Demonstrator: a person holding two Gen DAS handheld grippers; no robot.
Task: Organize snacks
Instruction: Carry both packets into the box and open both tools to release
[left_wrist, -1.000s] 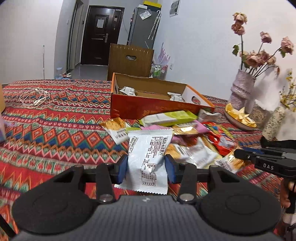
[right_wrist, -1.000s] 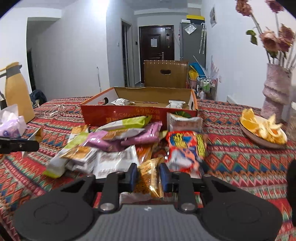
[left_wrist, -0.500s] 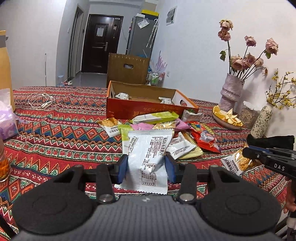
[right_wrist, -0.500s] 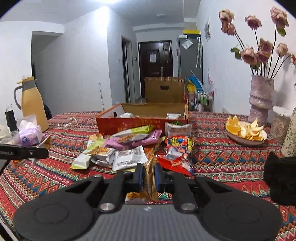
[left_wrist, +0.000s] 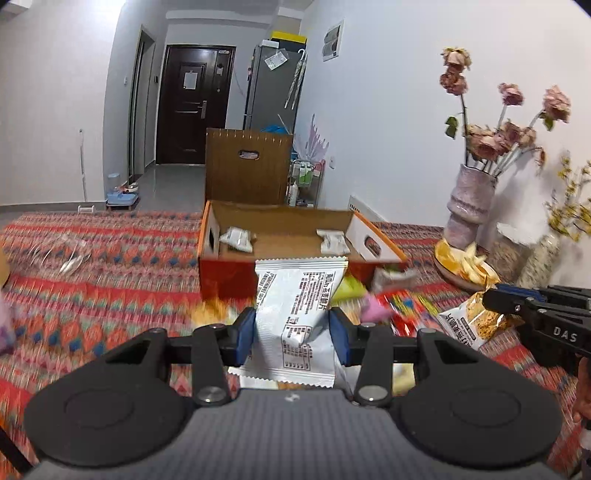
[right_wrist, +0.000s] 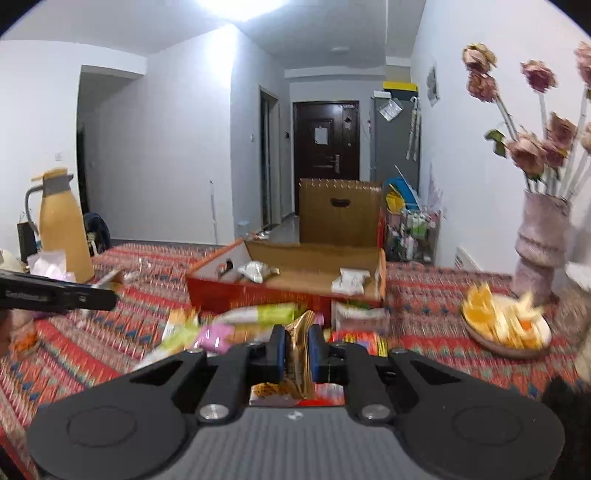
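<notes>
Both grippers' fingers are clamped on packets, left gripper (left_wrist: 291, 334) pinching a white snack sachet (left_wrist: 295, 314), right gripper (right_wrist: 296, 349) a golden packet (right_wrist: 300, 341), each aimed at the cardboard box (left_wrist: 295, 230) ahead for stowing.

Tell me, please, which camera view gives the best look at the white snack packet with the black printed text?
The left wrist view: the white snack packet stands front and centre there, clamped upright between the left tongs, its printed face turned to the camera. The right wrist view shows only the left tongs' dark tip at the left edge; I cannot make the packet out there.
</notes>
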